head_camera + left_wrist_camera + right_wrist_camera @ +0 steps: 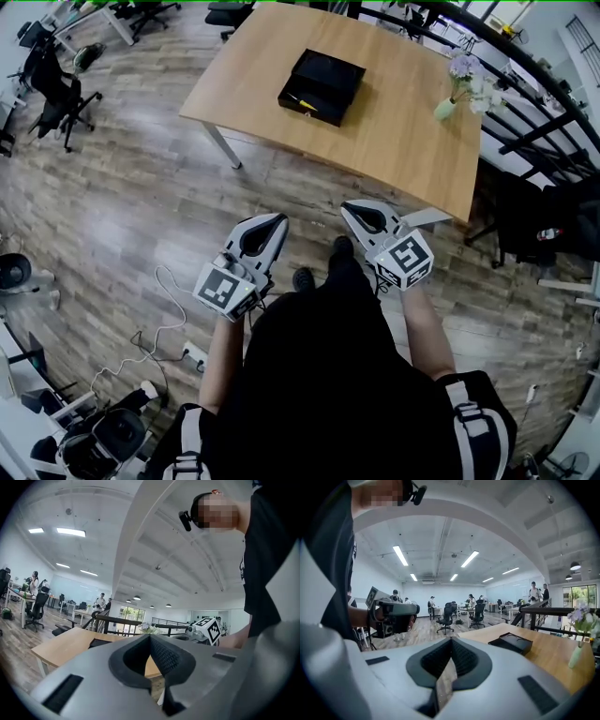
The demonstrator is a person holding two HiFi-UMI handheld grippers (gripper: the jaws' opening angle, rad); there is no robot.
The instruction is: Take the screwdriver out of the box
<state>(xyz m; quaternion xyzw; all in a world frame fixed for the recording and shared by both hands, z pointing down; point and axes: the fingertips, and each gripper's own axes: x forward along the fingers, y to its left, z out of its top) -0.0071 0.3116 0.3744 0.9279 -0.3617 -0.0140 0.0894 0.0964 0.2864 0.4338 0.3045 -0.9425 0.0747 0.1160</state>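
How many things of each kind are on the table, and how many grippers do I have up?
Black box: 1
Vase of flowers: 1
Grippers: 2 (left gripper, right gripper, both shut and empty)
Total: 4

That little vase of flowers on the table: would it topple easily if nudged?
Probably yes. The vase looks small and narrow, with flowers spreading wide above, so it seems top-heavy. It stands near the edge of the table on smooth wood, so a push might slide or tip it. It may be fragile, but its material is unclear.
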